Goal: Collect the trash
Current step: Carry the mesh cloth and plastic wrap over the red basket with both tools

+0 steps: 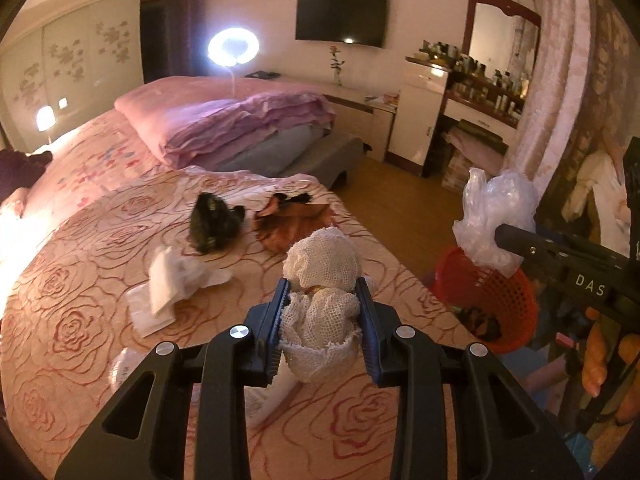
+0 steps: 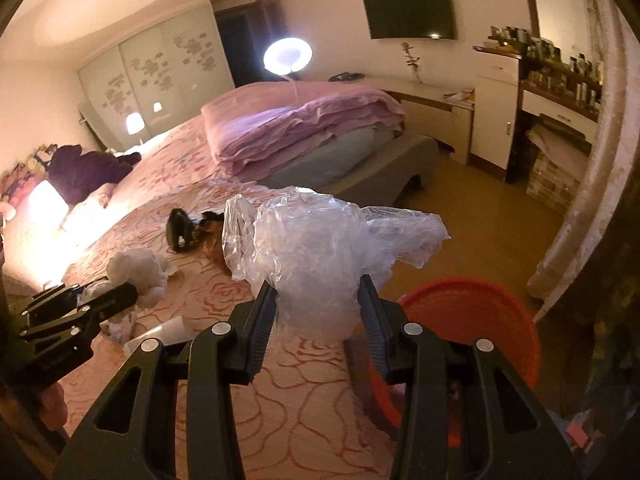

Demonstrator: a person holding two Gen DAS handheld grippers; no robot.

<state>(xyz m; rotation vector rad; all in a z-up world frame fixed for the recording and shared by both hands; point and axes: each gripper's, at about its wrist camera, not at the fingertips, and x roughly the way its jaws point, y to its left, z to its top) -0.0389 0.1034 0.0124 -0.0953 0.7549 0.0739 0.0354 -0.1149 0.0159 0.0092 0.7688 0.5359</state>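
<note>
Two claws (image 1: pixel 325 286) (image 2: pixel 318 288) clamped: mesh wad (image 1: pixel 322 264), plastic wrap (image 2: pixel 316 248).

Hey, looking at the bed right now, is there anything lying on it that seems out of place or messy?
Yes. Litter sits on the rose-patterned bedspread: crumpled white paper, a dark crumpled wrapper and a brown wrapper beside it. The red basket stands off the bed's edge.
</note>
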